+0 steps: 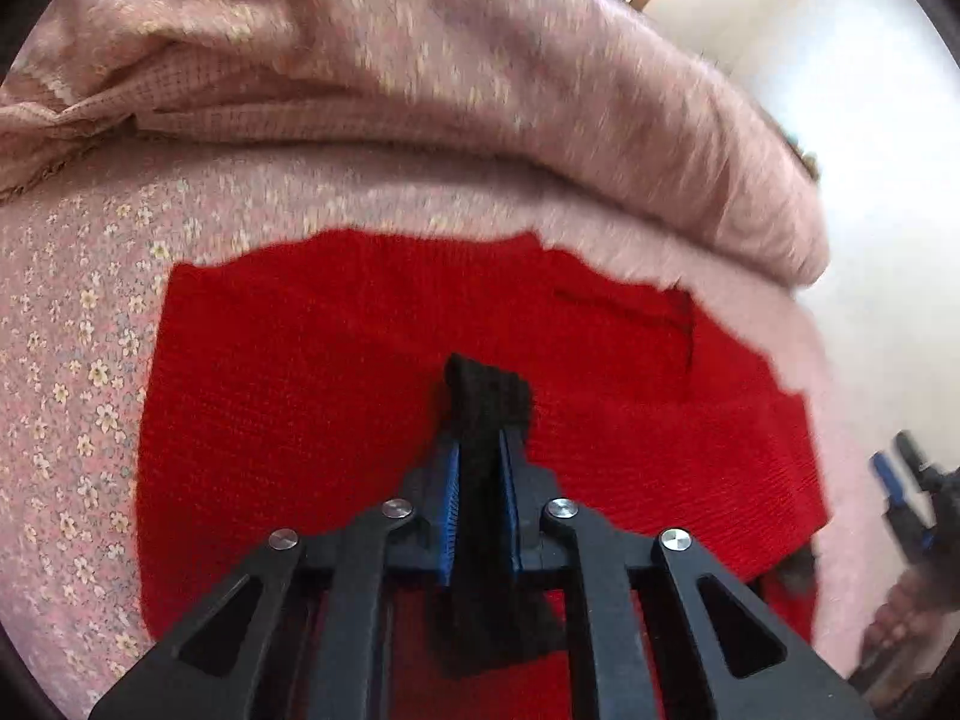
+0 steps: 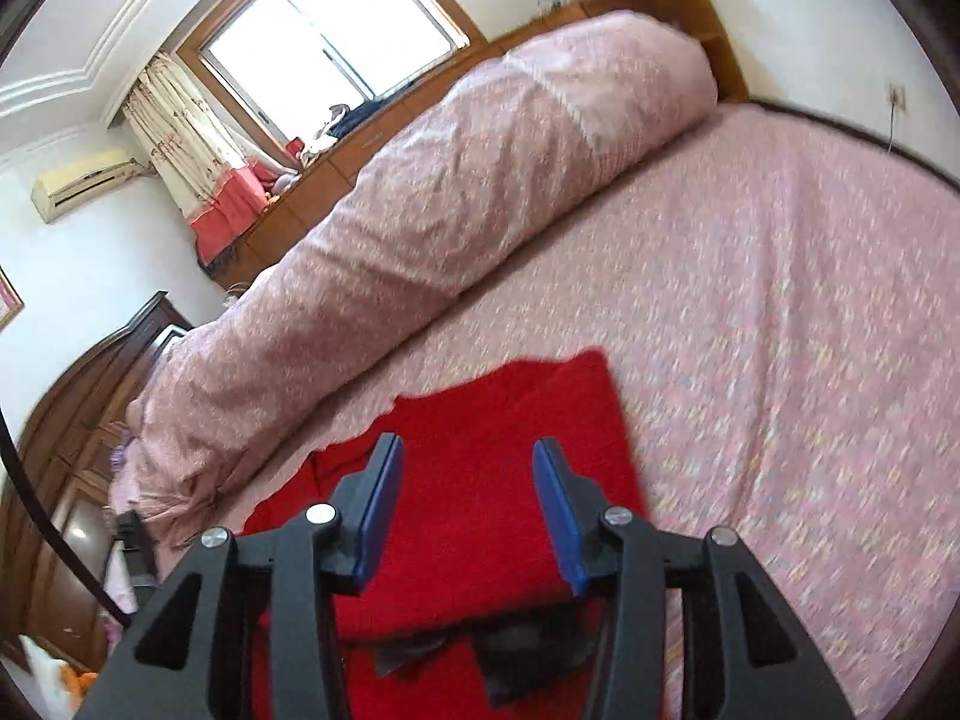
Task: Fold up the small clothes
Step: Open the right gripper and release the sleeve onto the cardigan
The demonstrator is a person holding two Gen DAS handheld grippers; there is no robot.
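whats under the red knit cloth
The red knit cloth lies on the pink flowered bedsheet. A dark piece pokes out at its near edge; the rest beneath is covered.

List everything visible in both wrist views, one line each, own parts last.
red knit cloth: 1, red, spread flat on the bedsheet
black knit item: 1, black, pinched in the left claw, above the red cloth
dark fabric: at least one piece, grey-black, at the red cloth's near edge; blurred
bedsheet: 1, pink floral, covers the bed
rolled quilt: 1, pink floral, along the bed's far side
window: 1, wood frame, back wall
curtain: 1, cream and coral, beside the window
air conditioner: 1, cream, on the wall
left claw: 1, black with blue pads, shut
right claw: 1, black with blue pads, open, empty
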